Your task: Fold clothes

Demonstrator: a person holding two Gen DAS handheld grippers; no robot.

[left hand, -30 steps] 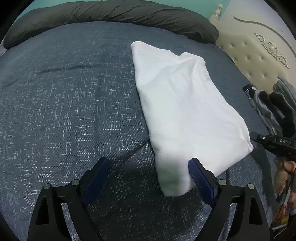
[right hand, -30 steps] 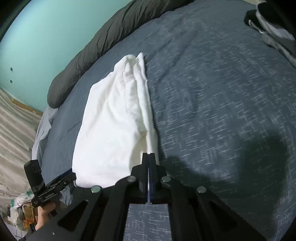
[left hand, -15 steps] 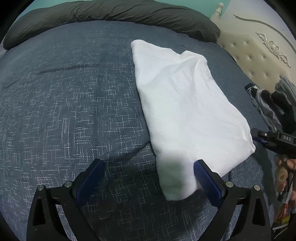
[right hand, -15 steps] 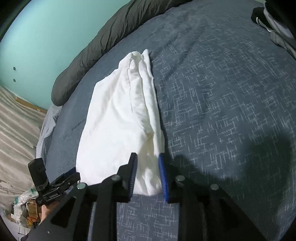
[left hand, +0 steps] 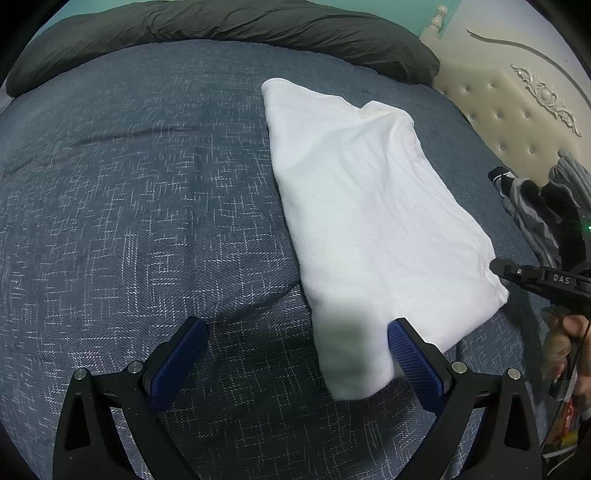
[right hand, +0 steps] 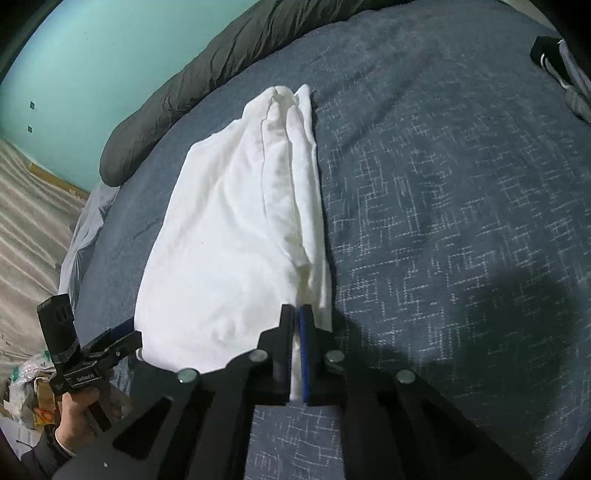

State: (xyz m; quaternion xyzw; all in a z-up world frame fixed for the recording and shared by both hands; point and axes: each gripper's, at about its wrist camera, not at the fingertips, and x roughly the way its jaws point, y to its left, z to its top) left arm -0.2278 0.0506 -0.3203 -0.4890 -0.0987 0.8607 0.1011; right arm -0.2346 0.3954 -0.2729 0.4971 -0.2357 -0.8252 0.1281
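A white garment (left hand: 369, 206), folded into a long strip, lies on the blue-grey bedspread (left hand: 129, 203). My left gripper (left hand: 297, 325) is open wide, low over the bed. The strip's near corner lies between its blue pads, nearer the right pad (left hand: 410, 358), with no grip on it. My right gripper (right hand: 295, 312) is closing on the other near corner of the garment (right hand: 229, 229), and white cloth is pinched between its pads. In the left wrist view the right gripper (left hand: 506, 267) shows at the strip's right corner. The left gripper (right hand: 122, 334) shows at the garment's near left edge in the right wrist view.
A dark grey duvet roll (left hand: 221, 26) runs along the bed's far edge. A cream tufted headboard (left hand: 517, 107) stands at the right. A heap of grey and black clothes (left hand: 546, 206) lies near it. Teal wall (right hand: 92, 55) and striped floor (right hand: 26, 221) lie beyond the bed.
My right gripper opened, moved over the garment's near right corner, and shut on it. My left gripper opened a little wider and stayed in place.
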